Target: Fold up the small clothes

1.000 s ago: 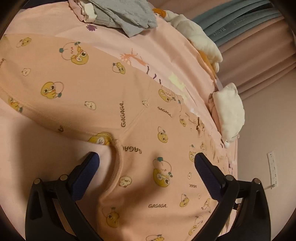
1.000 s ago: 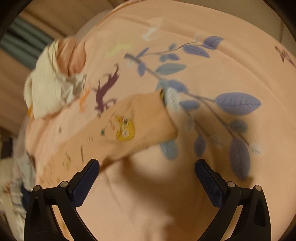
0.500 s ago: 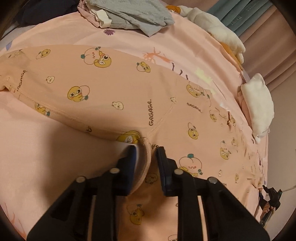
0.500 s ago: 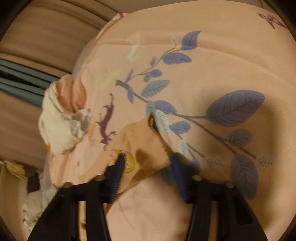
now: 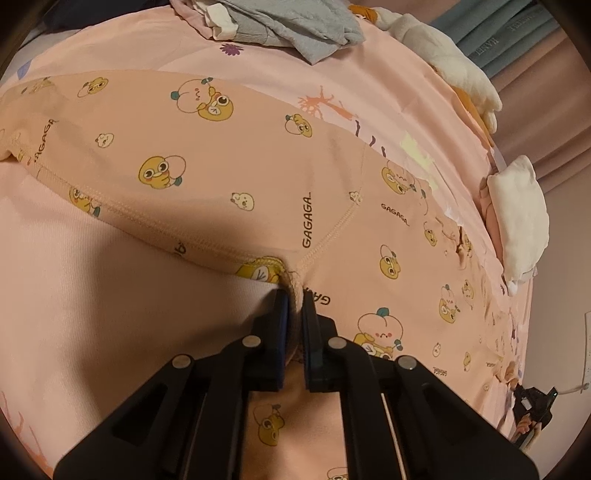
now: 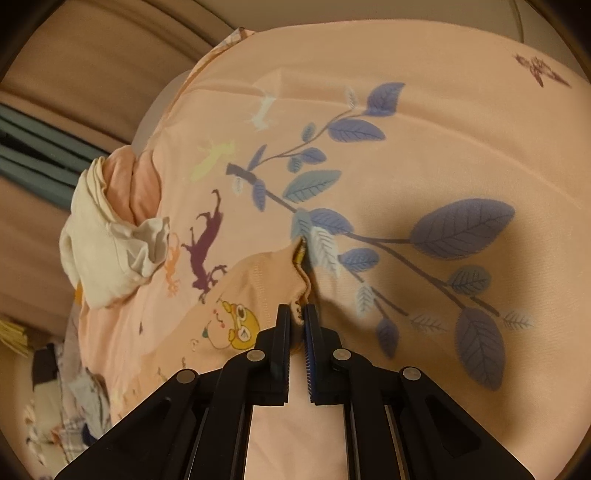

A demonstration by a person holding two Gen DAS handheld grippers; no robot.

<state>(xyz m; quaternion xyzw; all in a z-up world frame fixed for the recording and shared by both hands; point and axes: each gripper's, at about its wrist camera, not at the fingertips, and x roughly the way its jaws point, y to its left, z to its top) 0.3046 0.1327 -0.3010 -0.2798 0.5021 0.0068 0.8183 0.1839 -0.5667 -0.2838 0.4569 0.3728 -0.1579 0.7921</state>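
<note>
Pinching the peach cartoon-print garment, left gripper at its seam junction, right gripper on probably a cuff, readying a fold.

A pink printed bedsheet meets pink and teal curtains under dim warm light.

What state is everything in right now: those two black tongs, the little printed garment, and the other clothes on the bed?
Left tongs: just closed, pinching the printed garment at its hem, where the seam meets.
Right tongs: just closed, pinching a cuff edge of the same garment.
Printed garment: spread flat on the bedspread, not yet folded.
Grey clothes: loose, crumpled pile.
White cloth: bunched at the bed's edge.
</note>
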